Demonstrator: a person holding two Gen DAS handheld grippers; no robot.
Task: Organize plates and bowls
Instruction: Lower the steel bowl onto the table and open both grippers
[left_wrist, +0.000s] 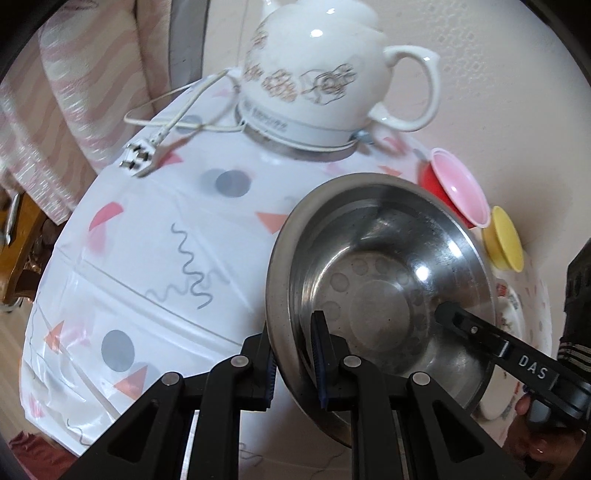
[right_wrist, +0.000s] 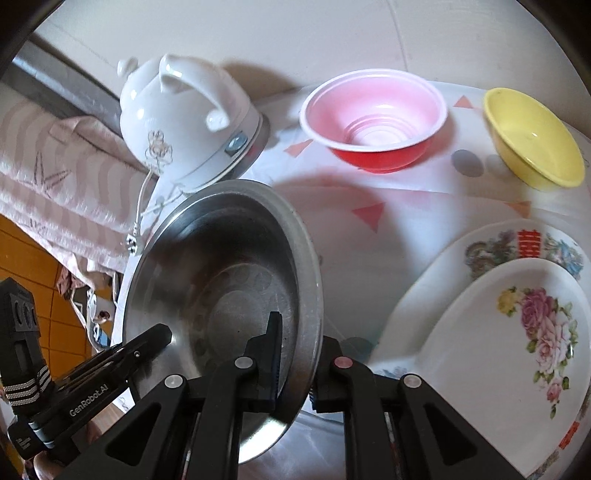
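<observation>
Plainly, both grippers clamp the rim of one steel bowl (left_wrist: 380, 280), on opposite sides. The left gripper (left_wrist: 293, 354) has its jaws nearly closed on the rim's near edge, one finger outside the bowl's wall and one inside. The right gripper (right_wrist: 295, 354) pinches the opposite rim the same way, inner finger down in the bowl, outer finger behind the rim. The bowl sits tilted between them, above the patterned tablecloth (left_wrist: 147, 258). Beyond the right fingers stand a red bowl with a pink inside (right_wrist: 373, 122) and a yellow bowl (right_wrist: 532, 136); beside them lie two flowered plates (right_wrist: 517, 332), overlapping. Ahead of the left fingers stands a white kettle (left_wrist: 314, 74).
</observation>
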